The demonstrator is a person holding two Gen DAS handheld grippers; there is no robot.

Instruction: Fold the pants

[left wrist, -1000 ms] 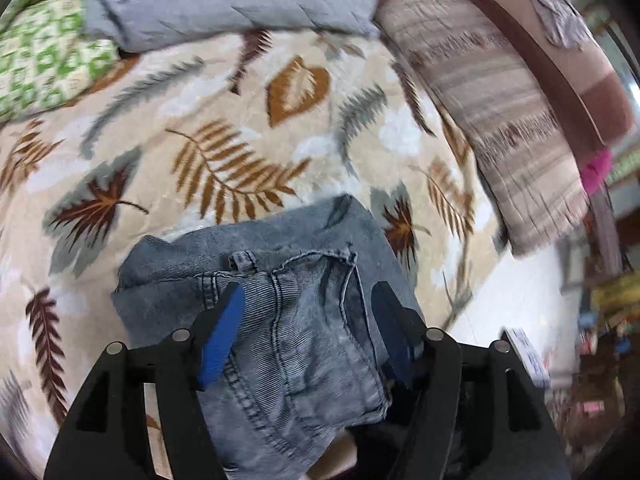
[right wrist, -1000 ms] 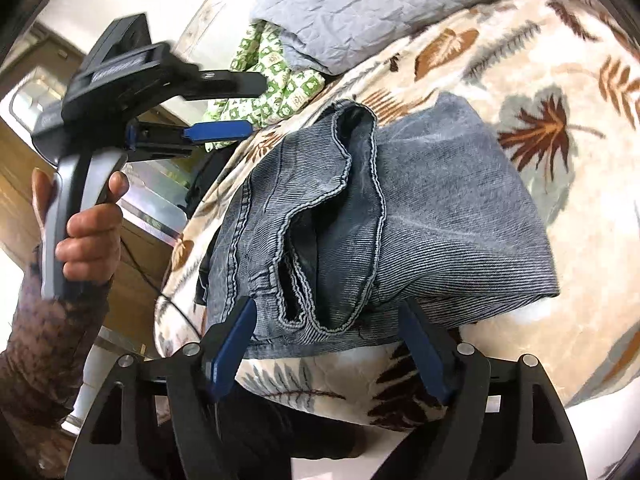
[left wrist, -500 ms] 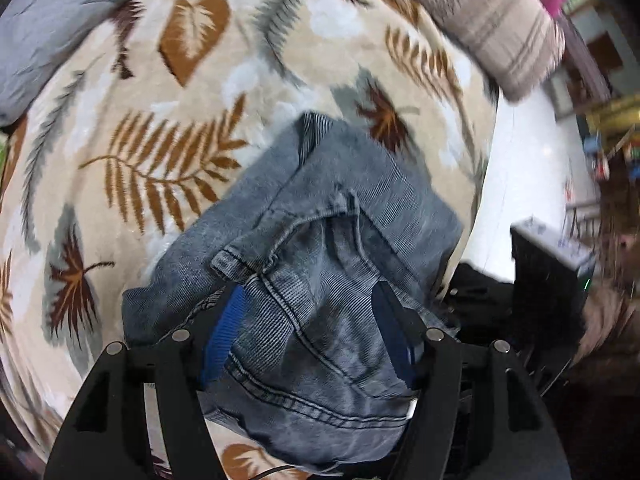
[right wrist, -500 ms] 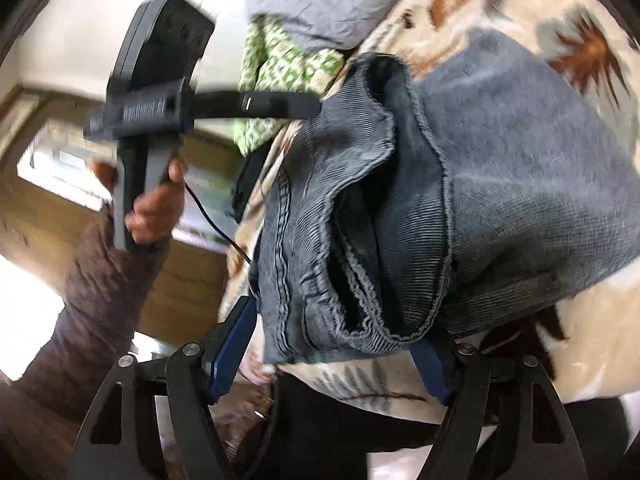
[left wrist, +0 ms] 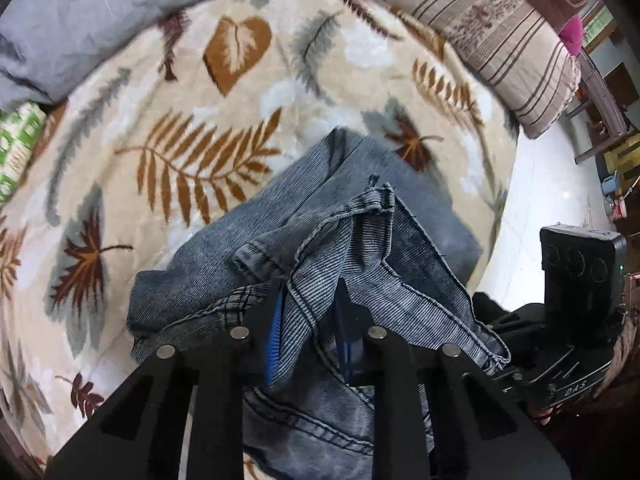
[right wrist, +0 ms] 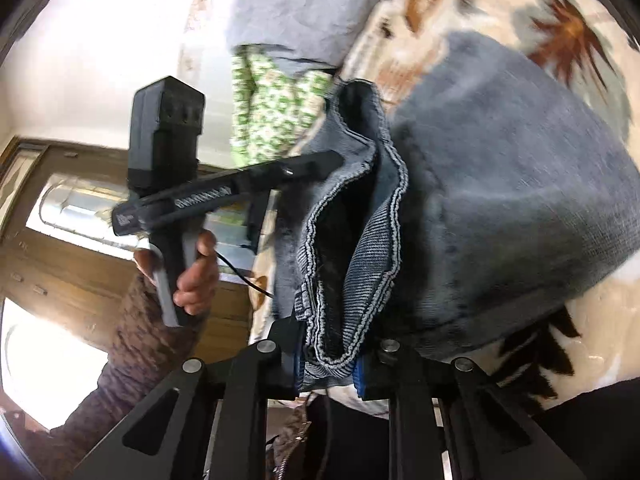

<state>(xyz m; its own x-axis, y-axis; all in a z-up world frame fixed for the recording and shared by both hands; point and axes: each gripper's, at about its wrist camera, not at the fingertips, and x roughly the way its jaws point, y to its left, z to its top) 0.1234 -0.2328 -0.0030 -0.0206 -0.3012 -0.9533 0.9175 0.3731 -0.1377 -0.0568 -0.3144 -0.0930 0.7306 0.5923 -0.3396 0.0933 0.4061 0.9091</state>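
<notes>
Between the blue pads of the left gripper (left wrist: 310, 322) sits a bunched ridge of the grey-blue washed denim pants (left wrist: 360, 248); its jaws have just been closing and now pinch that fabric near a stitched seam. The left gripper points steeply downward onto the garment. Seen from the right wrist view, a person's left hand (right wrist: 192, 276) wraps the grey pistol handle of this tool, with a brown knitted sleeve (right wrist: 132, 344) covering the forearm below it.

The right gripper (right wrist: 328, 364) has likewise just been closing and now clamps the rolled, stitched edge of the same pants, the denim bulging up between its two blue-faced fingers. This gripper points nearly level, slightly down, along the fabric. In the left wrist view its black body shows at the right edge.

The pants lie in a partly folded, layered heap at the near edge of the cream plush blanket with brown and grey leaf prints (left wrist: 224, 92).

Count:
- Pants: one.
- Grippers: two, both clamped on the pants.
- Hands visible: one.

Beyond the blanket lie one grey quilted cover (left wrist: 100, 12), one green-and-white patterned cloth (right wrist: 272, 108) and one beige striped cushion (left wrist: 492, 36). White floor (left wrist: 540, 196) shows past the blanket edge.
</notes>
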